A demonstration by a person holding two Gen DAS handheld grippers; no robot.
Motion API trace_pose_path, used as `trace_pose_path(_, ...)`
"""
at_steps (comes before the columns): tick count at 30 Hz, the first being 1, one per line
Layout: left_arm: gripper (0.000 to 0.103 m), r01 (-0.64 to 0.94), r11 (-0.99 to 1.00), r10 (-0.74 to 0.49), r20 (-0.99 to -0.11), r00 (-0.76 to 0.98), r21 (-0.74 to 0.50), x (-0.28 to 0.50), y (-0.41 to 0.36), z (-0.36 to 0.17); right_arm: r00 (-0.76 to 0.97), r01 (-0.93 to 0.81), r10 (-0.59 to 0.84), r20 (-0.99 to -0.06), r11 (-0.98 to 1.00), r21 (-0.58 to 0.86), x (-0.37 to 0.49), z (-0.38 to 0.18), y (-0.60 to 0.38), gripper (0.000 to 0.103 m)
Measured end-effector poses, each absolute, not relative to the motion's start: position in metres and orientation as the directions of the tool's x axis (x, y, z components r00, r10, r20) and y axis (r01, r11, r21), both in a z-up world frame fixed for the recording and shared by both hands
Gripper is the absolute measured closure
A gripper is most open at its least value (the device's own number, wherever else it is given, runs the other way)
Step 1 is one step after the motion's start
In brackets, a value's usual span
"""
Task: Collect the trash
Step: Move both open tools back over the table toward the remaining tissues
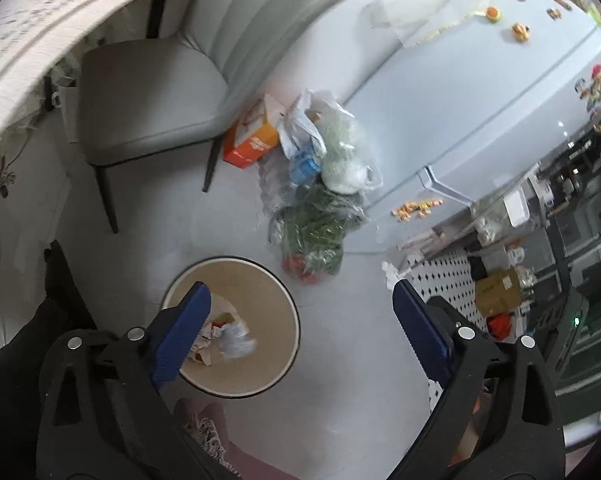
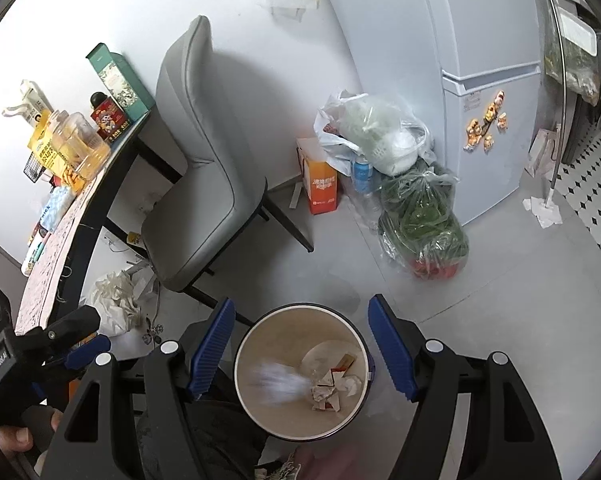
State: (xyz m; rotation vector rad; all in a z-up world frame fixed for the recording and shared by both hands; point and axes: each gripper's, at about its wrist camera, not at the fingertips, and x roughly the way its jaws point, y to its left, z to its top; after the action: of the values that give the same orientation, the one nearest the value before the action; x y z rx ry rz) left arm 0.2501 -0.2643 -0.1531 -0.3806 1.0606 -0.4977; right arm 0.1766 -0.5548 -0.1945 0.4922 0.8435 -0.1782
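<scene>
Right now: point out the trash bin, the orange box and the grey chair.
trash bin (image 2: 256, 380): right wrist view, bare inner wall on its left side.
orange box (image 2: 320, 184): right wrist view, front face with the white print.
grey chair (image 1: 140, 100): left wrist view, middle of the seat cushion.

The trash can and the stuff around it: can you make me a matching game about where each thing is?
Things:
1. crumpled paper
2. orange box
3. magnets
4. glass jar

Places:
A. on the fridge door
B. inside the trash can
C. on the table
D. on the floor beside the chair

Pairs: 1-B, 2-D, 3-A, 4-C
</scene>
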Motion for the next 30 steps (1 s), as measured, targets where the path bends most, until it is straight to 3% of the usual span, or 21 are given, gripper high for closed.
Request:
trace_pose_path(3, 0.006, 0.185, 0.841, -0.531, -0.714, 0.456, -0.508, 0.250, -0.245, -0.139, 0.661, 0.311, 0.060, -0.748, 0.885, 0.347, 0.180, -0.190, -0.539, 0.033)
trace_pose_path(16, 0.006, 0.109, 0.866, -0.433, -0.623, 0.652, -0.488, 0.230, -0.156, -0.070, 0.713, 0.170, 0.138, -0.688, 0.917, 0.361, 0.194, -0.143, -0.457, 0.012)
trace_pose_path(30, 0.006, 0.022, 0.863, -0.353, -0.569, 0.743, -0.505, 0.195, -0.061, -0.047, 0.721, -0.008, 0.245, -0.647, 0.938, 0.347, 0.206, -0.102, -0.356, 0.010)
